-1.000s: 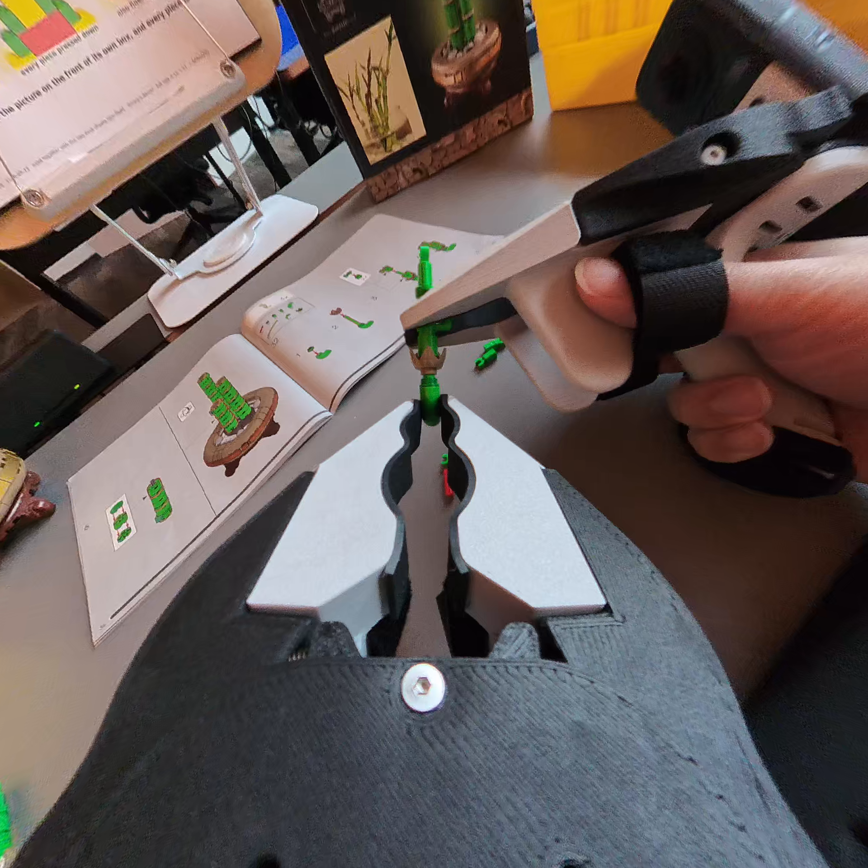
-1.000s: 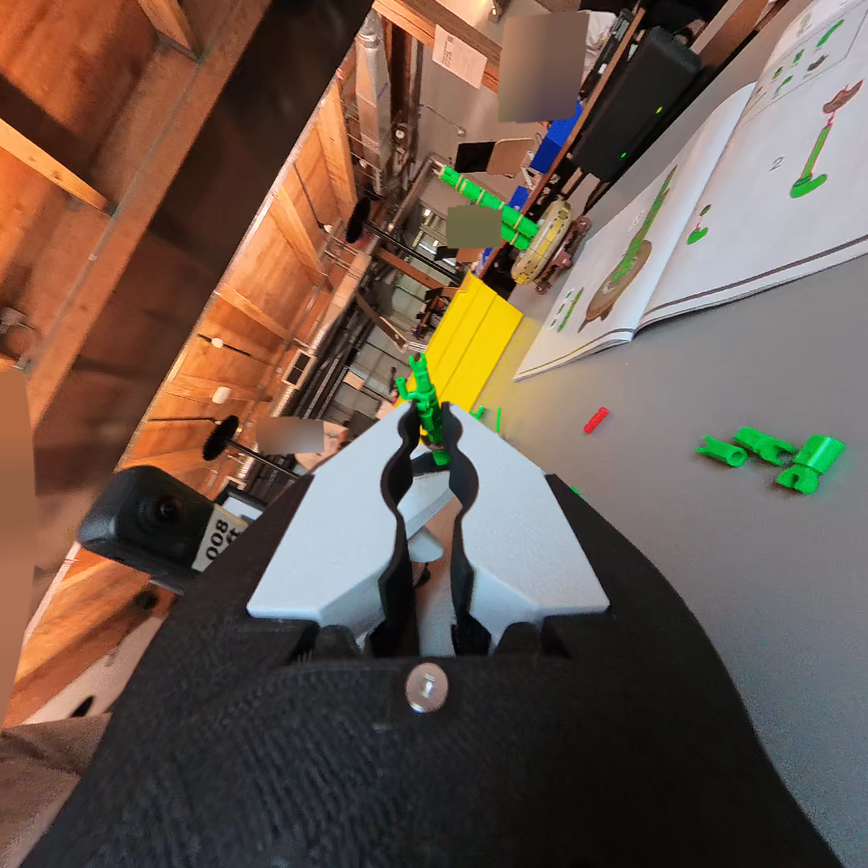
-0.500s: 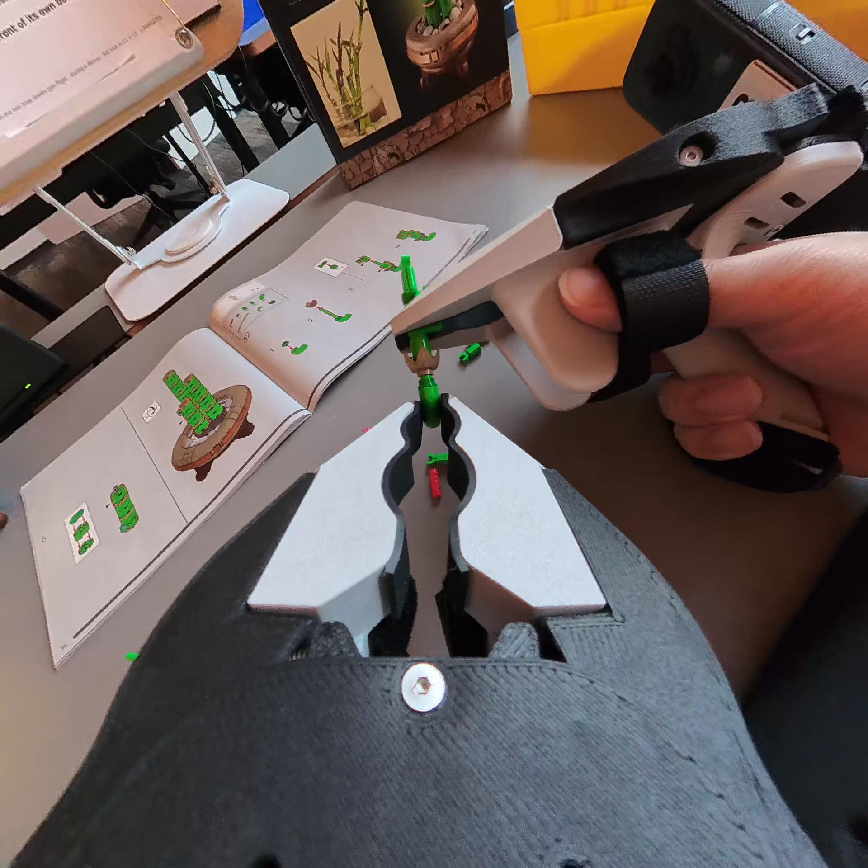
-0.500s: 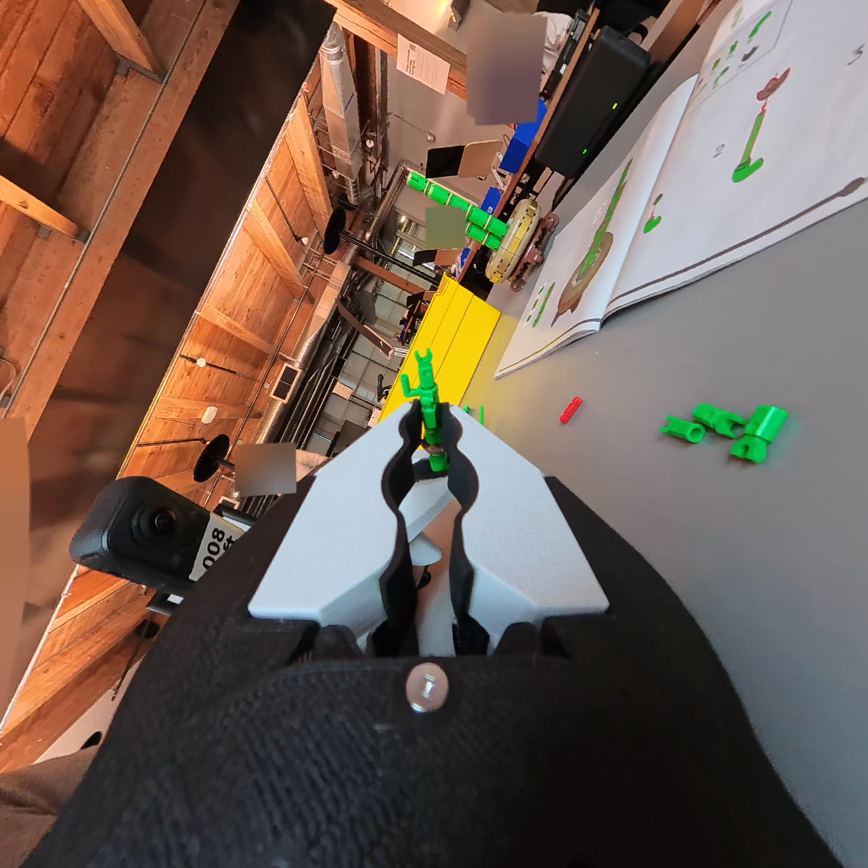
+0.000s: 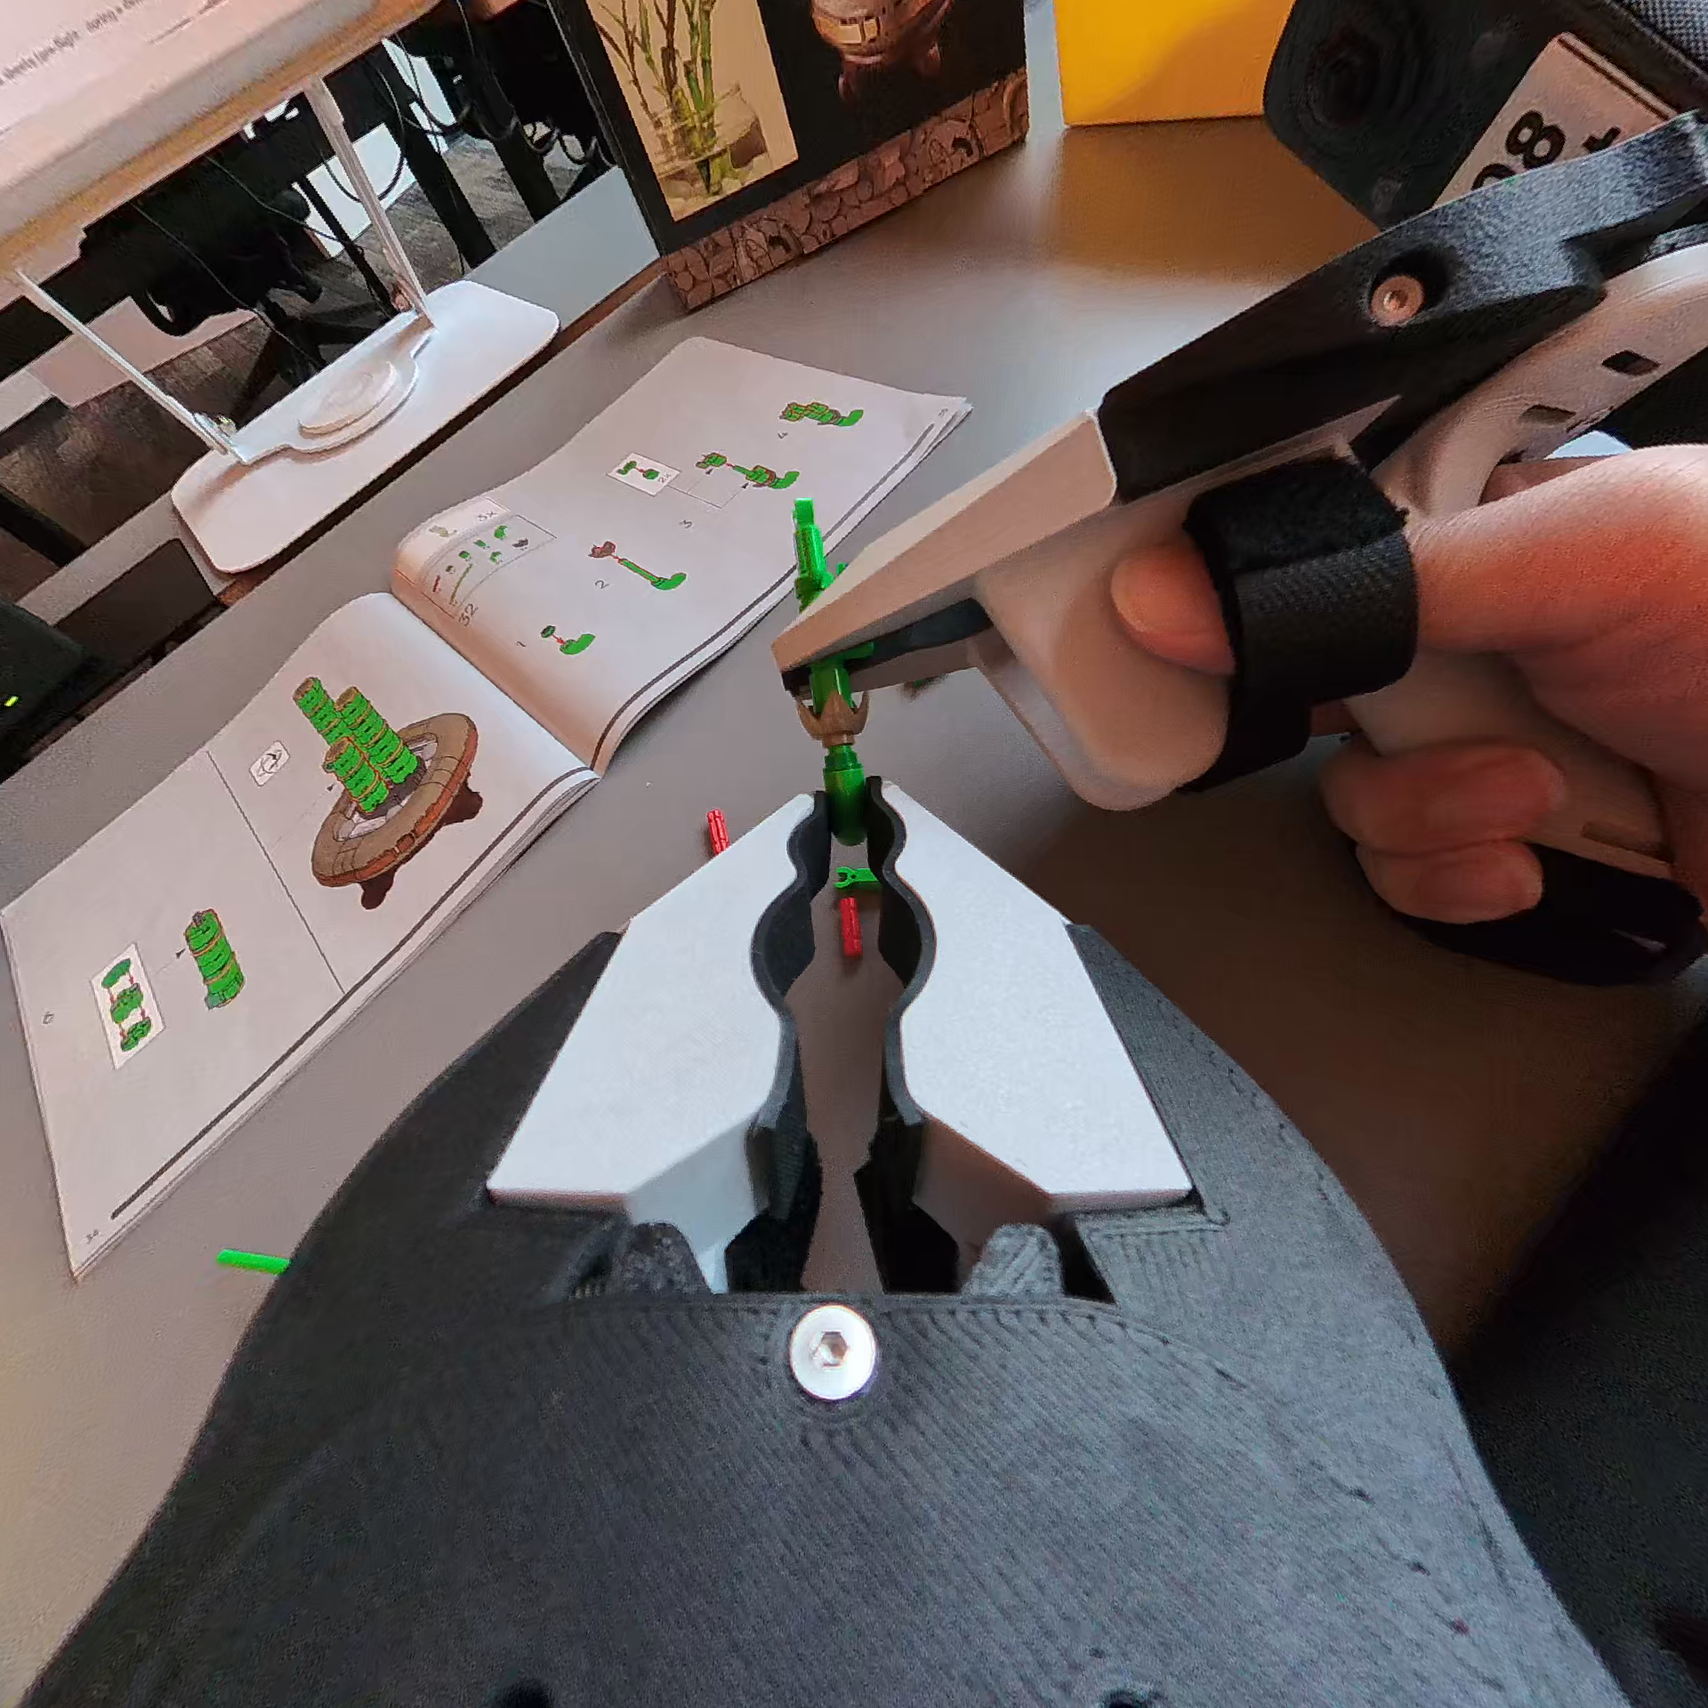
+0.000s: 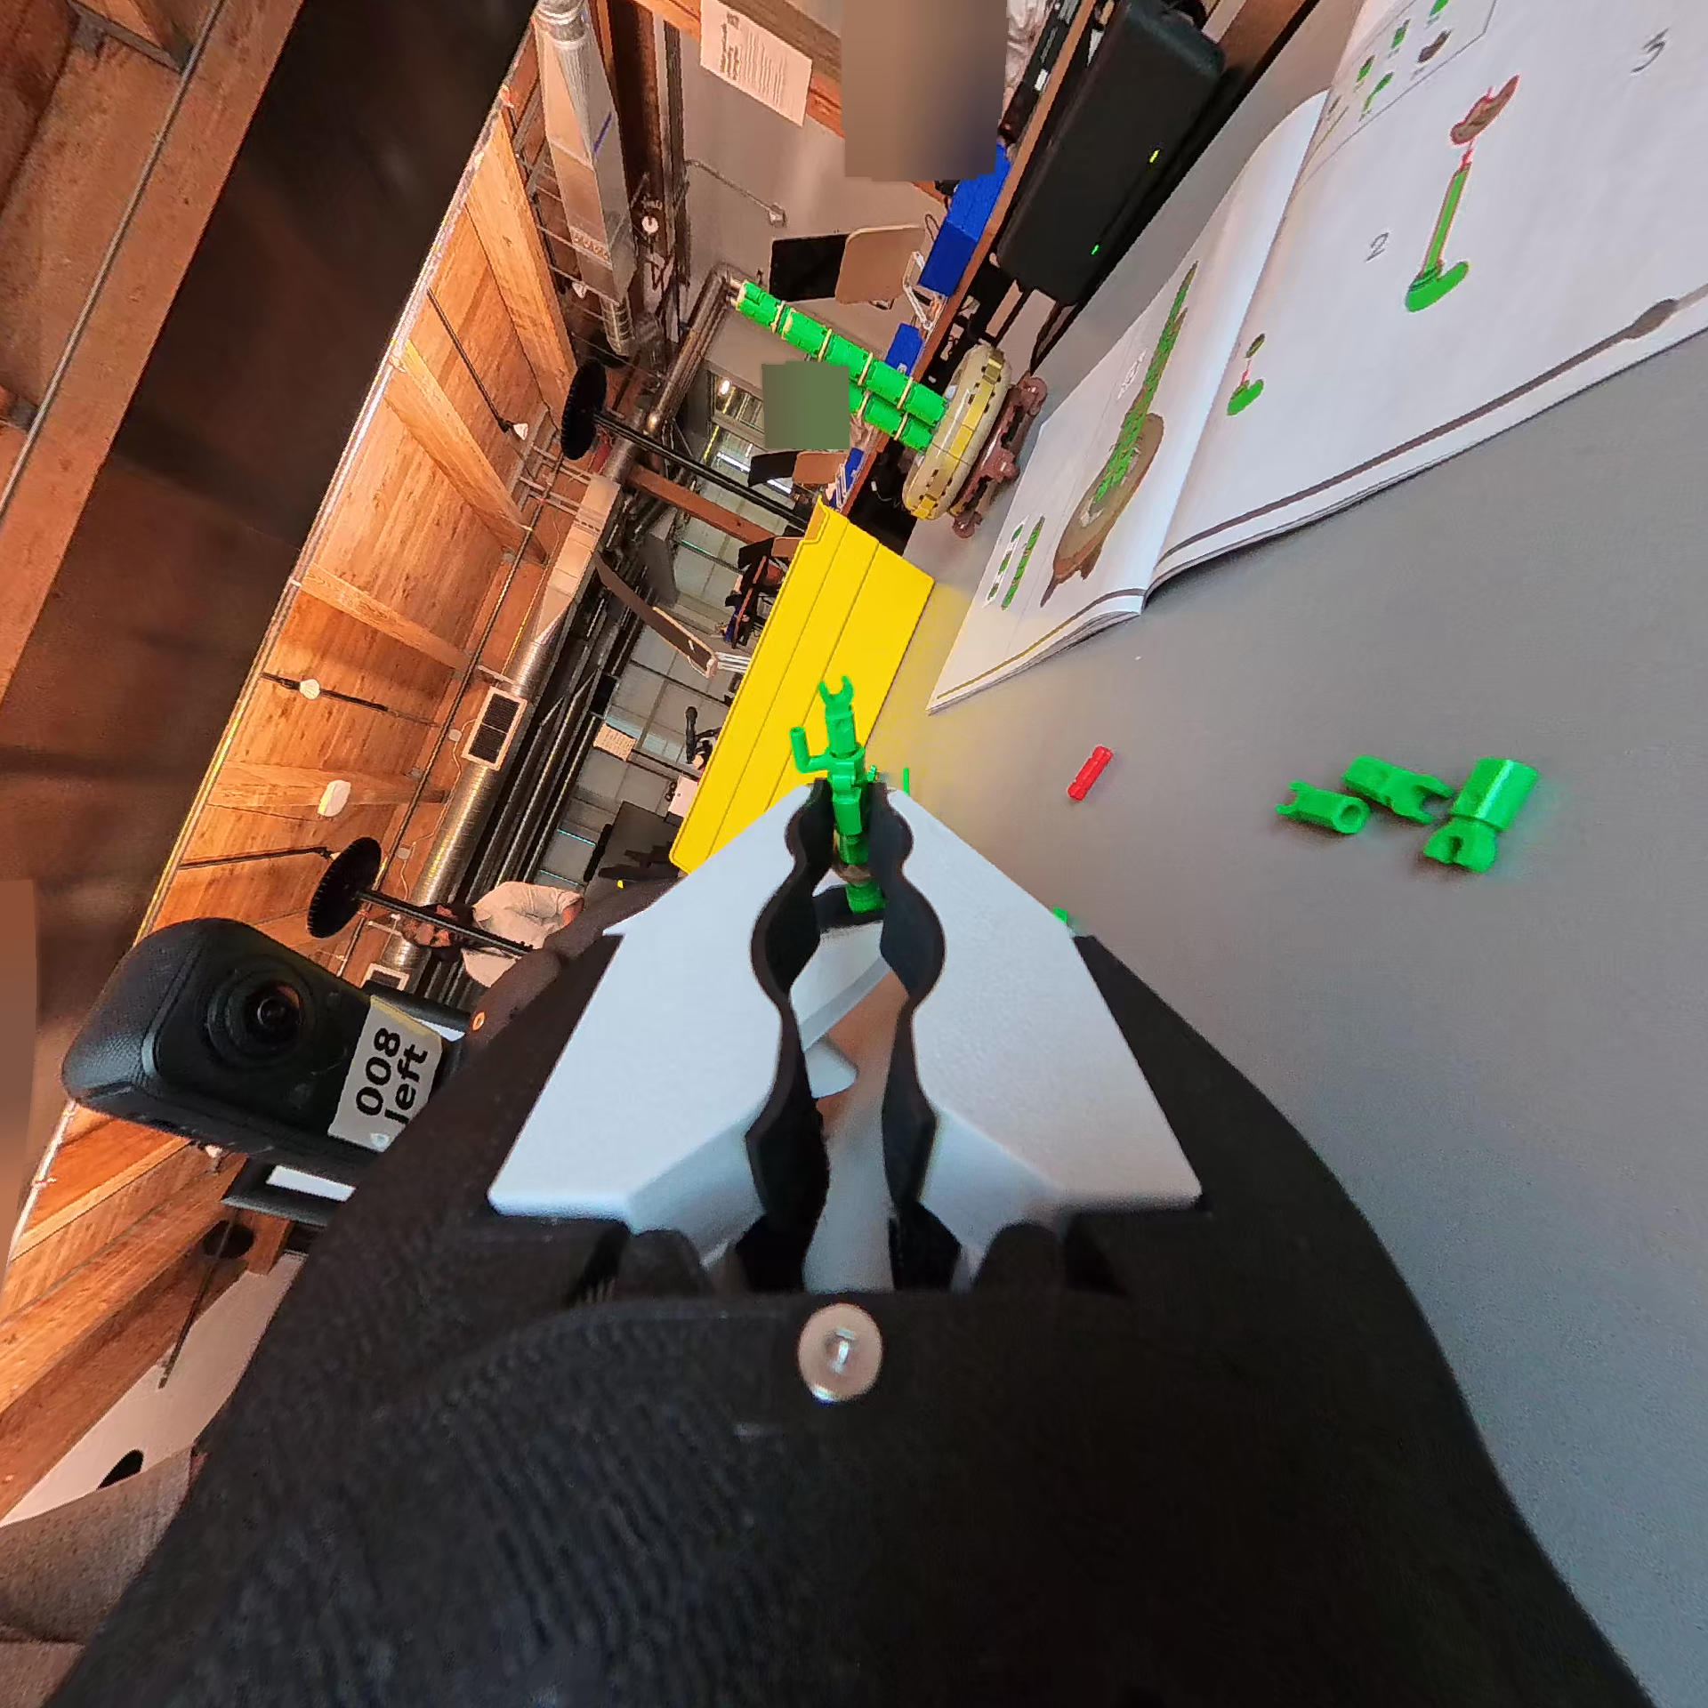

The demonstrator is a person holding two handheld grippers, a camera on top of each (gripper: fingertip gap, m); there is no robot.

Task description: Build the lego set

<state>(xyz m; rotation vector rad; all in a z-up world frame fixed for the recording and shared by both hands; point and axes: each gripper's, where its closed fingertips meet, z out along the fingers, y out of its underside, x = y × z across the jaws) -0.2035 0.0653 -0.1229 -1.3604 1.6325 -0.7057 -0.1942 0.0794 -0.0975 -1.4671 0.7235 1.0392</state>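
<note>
A thin green lego stalk with a tan leaf collar is held between both grippers above the grey table. My left gripper is shut on the stalk's lower green end. My right gripper, held by a hand, comes in from the right and is shut on the stalk just above the collar. In the right wrist view the right gripper grips the stalk, whose clip-tipped top sticks out past the fingertips. The left gripper's camera shows at lower left.
An open instruction booklet lies to the left. Red pins, a green clip and a green rod lie loose, as do green pieces. The set's box, a yellow bin and a built base with stalks stand behind. The grippers are tip to tip, or close to it.
Both grippers keep their hold on the stalk. The pair has shifted a little, so the booklet, box and loose pieces have slid up and left in the views.
</note>
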